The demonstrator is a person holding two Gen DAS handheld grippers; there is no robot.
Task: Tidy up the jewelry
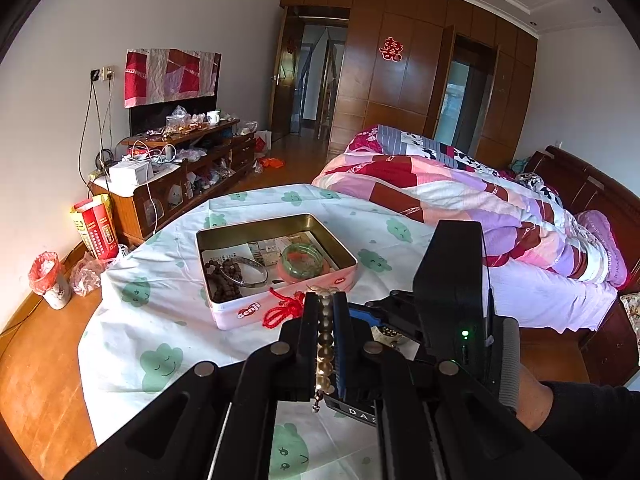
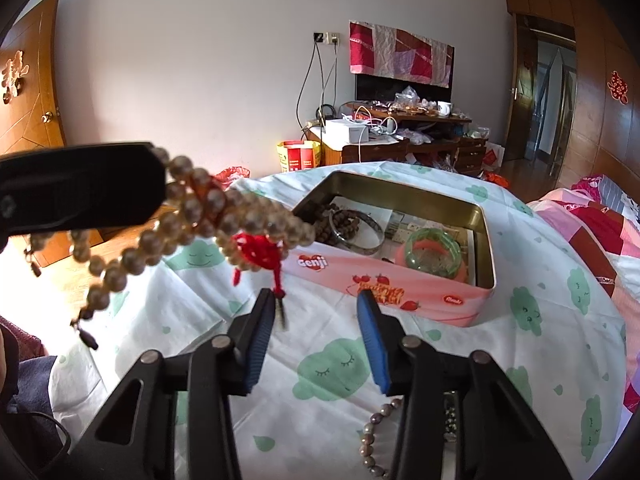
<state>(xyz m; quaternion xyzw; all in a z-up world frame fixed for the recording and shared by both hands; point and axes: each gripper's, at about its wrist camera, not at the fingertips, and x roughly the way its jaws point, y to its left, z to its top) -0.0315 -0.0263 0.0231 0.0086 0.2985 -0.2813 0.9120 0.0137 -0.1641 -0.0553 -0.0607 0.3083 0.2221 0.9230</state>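
Glossy metal tin, smooth pale beads, printed cotton cloth

one tin, three bead strings, two bangles

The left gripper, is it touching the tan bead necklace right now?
Touching. In the left wrist view the left gripper is shut on the tan bead necklace, beads pinched between both fingers; the right wrist view shows the strand hanging from it.

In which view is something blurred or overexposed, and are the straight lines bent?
Right wrist view: the bead necklace is close and soft, and the floor at left is blown out. Left wrist view: the necklace is sharper. Both views: fisheye curves the edges.
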